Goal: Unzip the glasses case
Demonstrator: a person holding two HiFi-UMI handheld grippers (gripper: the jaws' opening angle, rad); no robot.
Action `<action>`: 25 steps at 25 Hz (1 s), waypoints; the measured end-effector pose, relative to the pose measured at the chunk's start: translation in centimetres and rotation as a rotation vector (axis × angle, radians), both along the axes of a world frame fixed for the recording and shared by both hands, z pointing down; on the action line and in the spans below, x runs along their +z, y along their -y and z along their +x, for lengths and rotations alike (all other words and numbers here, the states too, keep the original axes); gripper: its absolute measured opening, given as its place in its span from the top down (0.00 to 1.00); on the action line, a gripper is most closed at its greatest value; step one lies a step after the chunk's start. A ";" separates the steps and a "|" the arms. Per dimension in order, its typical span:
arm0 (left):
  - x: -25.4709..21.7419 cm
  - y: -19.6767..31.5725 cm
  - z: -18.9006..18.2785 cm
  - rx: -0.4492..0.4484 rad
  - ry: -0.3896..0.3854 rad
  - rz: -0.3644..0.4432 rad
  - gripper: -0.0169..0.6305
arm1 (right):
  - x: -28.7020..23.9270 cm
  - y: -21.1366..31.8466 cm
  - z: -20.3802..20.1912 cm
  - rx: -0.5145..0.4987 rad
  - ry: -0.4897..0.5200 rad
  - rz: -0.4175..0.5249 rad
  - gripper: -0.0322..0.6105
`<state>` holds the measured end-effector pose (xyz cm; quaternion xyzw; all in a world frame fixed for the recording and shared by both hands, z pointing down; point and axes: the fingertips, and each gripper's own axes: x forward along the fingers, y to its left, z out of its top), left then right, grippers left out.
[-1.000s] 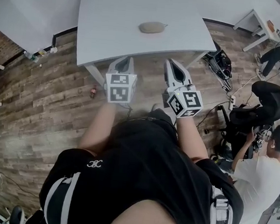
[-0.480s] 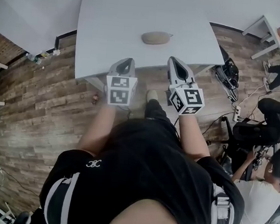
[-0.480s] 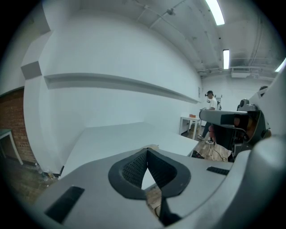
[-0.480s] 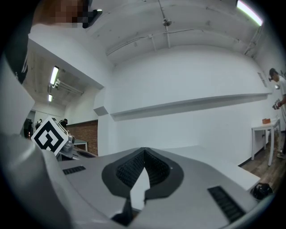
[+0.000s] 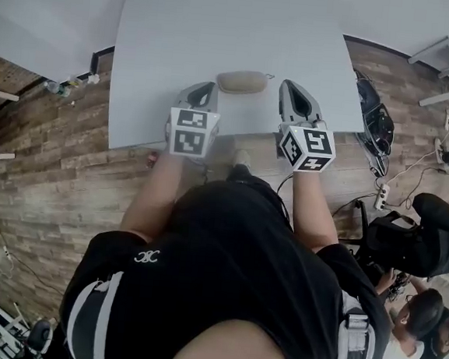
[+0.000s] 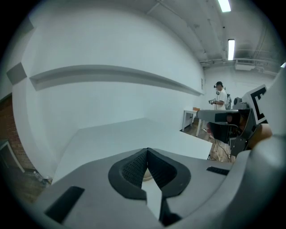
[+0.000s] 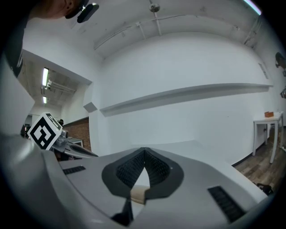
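White table [image 5: 222,26], brown plank floor [image 5: 45,175]

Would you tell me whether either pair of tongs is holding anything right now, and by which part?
Nothing is held: the left tongs and right tongs are both shut and empty; the case lies between them.

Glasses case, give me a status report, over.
Left gripper shut, empty; right gripper shut, empty. Glasses case flat on the table, between the two, untouched. Nothing stands between grippers and case.
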<state>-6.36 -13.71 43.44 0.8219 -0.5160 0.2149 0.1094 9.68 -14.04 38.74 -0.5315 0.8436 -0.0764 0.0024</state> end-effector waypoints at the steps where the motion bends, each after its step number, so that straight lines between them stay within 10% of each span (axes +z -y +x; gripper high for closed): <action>1: 0.7 1.1 0.7 0.012 0.006 -0.027 0.98 | 0.4 1.2 0.8 -0.009 -0.004 -0.013 0.94; 7: 5.3 7.4 3.2 0.108 0.103 -0.154 0.98 | 3.4 8.1 4.8 -0.030 -0.017 -0.089 0.94; 16: 11.5 11.3 8.3 0.494 0.163 -0.429 0.97 | 7.3 13.3 7.3 -0.097 -0.070 -0.171 0.94; 25: 15.6 14.0 9.4 0.728 0.244 -0.541 0.61 | 9.7 13.8 7.2 -0.107 -0.057 -0.235 0.94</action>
